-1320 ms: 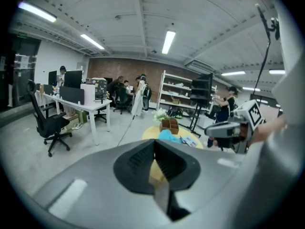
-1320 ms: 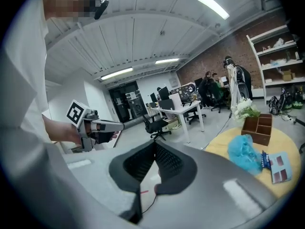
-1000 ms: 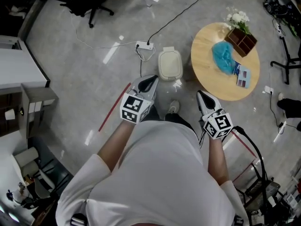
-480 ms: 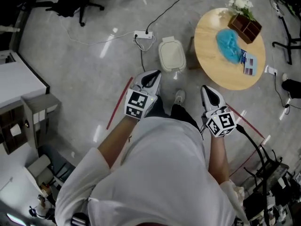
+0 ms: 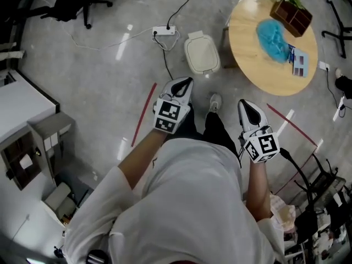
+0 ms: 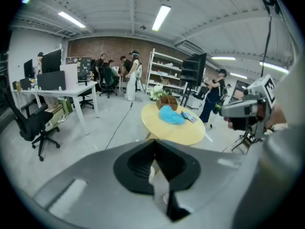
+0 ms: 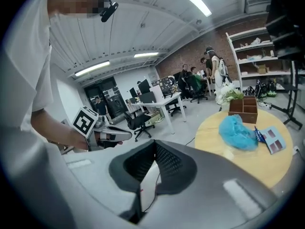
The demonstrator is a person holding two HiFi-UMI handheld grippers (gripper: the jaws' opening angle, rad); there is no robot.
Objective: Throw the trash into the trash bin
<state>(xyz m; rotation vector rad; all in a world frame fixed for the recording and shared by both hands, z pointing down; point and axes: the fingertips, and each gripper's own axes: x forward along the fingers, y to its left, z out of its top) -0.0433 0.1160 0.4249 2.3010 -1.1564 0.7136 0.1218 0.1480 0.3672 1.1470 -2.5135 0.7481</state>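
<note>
The left tongs (image 5: pixel 183 84) were closed tip to tip on nothing, and the right tongs (image 5: pixel 246 105) were likewise shut and empty. The crumpled blue plastic trash (image 5: pixel 273 33) lay on the round wooden table (image 5: pixel 258 65) at about one o'clock, just beside a brown divided wooden box (image 5: pixel 295 14). The cream lidded trash bin (image 5: pixel 201 53) stood on the grey floor (image 5: pixel 99 65) at twelve. The step would probably go best by opening the right tongs early and pinching the blue heap through its bulk. Only the head view showed the bin; only the gripper views showed distant people (image 6: pixel 131 73) at desks.
</note>
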